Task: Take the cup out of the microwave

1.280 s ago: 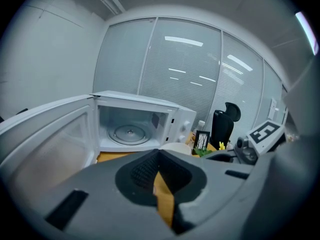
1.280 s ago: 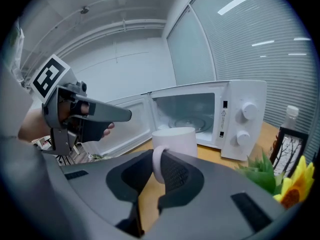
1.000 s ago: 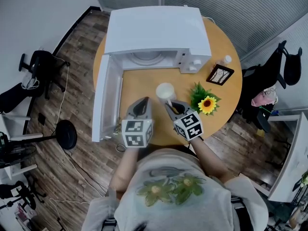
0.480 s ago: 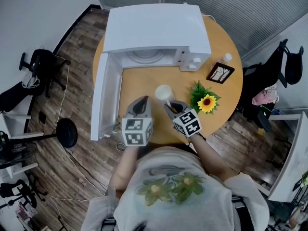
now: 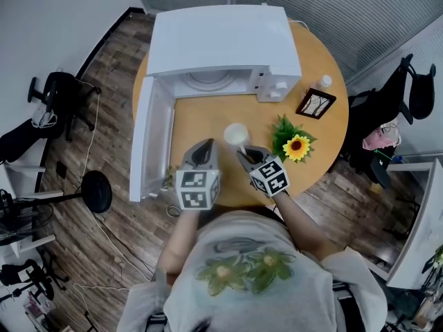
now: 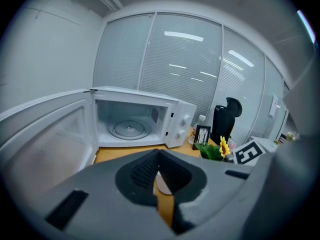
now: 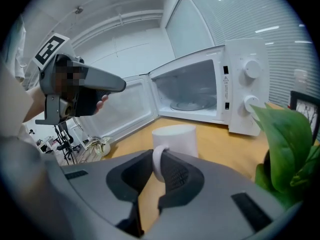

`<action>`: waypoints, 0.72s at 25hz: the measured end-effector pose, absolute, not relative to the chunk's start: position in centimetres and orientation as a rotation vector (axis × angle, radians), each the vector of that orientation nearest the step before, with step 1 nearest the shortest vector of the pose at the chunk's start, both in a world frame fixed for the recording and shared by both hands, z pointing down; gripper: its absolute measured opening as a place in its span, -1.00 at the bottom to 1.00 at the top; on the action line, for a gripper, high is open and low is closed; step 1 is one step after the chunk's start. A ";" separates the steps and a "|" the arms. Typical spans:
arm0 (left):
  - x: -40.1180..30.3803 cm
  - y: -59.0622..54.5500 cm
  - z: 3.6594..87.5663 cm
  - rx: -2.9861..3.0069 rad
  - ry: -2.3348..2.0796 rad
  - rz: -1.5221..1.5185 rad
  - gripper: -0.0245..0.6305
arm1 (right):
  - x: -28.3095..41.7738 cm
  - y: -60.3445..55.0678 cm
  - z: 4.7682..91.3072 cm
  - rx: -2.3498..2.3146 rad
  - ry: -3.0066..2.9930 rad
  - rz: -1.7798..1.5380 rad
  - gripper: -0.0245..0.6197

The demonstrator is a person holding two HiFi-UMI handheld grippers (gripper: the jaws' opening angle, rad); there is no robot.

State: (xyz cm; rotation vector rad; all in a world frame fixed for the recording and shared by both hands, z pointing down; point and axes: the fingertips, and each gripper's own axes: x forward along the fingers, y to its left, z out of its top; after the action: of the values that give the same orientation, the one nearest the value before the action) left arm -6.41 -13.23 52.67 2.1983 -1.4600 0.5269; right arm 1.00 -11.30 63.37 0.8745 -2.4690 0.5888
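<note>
The white cup [image 5: 235,133] is outside the microwave, over the orange table [image 5: 201,120] in front of the oven's opening. My right gripper [image 5: 243,152] is shut on the cup's handle [image 7: 156,165]; the cup's body [image 7: 176,139] stands upright just beyond the pads. Its base is hidden, so I cannot tell whether it rests on the table. My left gripper [image 5: 203,151] hovers beside it on the left, jaws closed with nothing between them [image 6: 159,154]. The microwave [image 5: 221,43] is open and its turntable [image 6: 129,129] is bare.
The microwave door [image 5: 149,140] swings out along the table's left side. A sunflower plant [image 5: 296,147] stands right of the cup, close to my right gripper. A small picture frame [image 5: 316,104] and a bottle [image 5: 322,83] sit at the right rim.
My right gripper has sunk a little toward the table with the cup in it. The left gripper has kept still.
</note>
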 end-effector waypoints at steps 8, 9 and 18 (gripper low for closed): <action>-6.1 -13.1 52.9 2.197 -1.446 0.522 -0.91 | 0.8 -10.1 64.9 0.851 -2.396 0.579 -0.75; -6.1 -13.1 52.9 2.196 -1.445 0.524 -0.91 | 0.8 -10.0 65.1 0.847 -2.390 0.577 -0.75; -6.0 -12.8 53.3 2.195 -1.432 0.519 -0.91 | 1.1 -9.5 66.2 0.839 -2.320 0.556 -0.74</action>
State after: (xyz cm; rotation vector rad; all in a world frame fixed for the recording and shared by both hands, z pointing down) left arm -6.04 -12.85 53.34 2.1949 -1.4315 0.5193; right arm 1.10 -9.50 66.19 0.8392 -2.3197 0.5564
